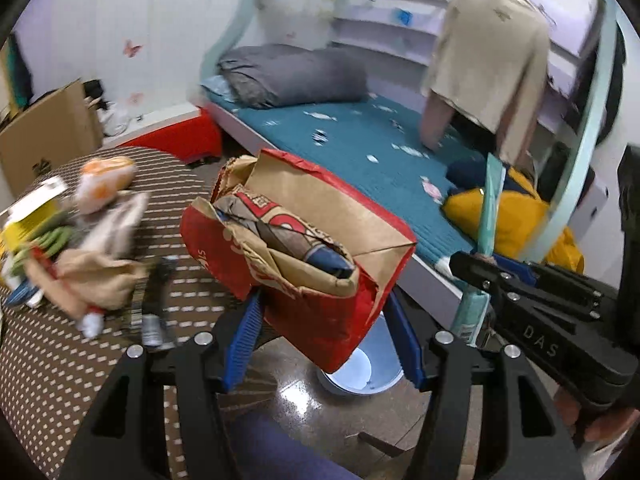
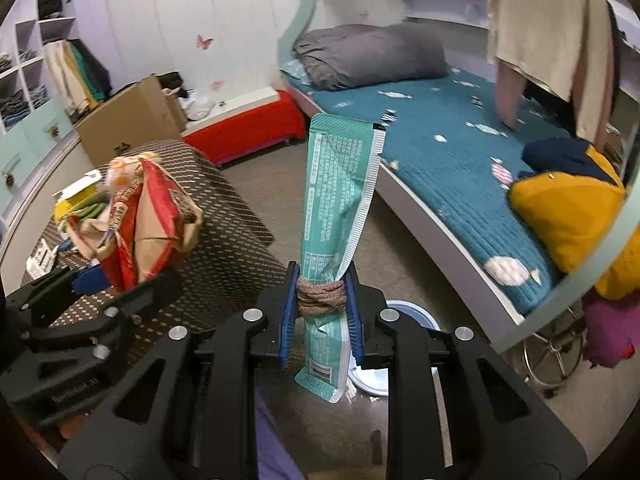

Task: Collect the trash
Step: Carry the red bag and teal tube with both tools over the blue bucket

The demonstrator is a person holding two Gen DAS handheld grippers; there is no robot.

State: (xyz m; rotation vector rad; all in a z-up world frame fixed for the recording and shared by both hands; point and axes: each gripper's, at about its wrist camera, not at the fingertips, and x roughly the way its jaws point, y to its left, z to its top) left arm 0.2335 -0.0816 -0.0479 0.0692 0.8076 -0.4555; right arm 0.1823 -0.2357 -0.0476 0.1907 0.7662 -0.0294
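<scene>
While both hands are loaded, I judge the job roughly midway. My left hand-held gripper [image 1: 320, 336] pinches a red and brown paper bag [image 1: 304, 248], crumpled wrappers stuffed inside, held in the air above the white bin [image 1: 360, 372] on the floor. My right hand-held gripper [image 2: 320, 312] is clamped on a teal sachet [image 2: 340, 208], upright, bound with cord at the pinch, also over that bin by the bed [image 2: 440, 152]. Neither piece is dropped yet. More litter [image 1: 80, 248] waits heaped on the dotted brown surface [image 1: 60, 360]: crumpled paper, cartons, an orange and white wrapper.
</scene>
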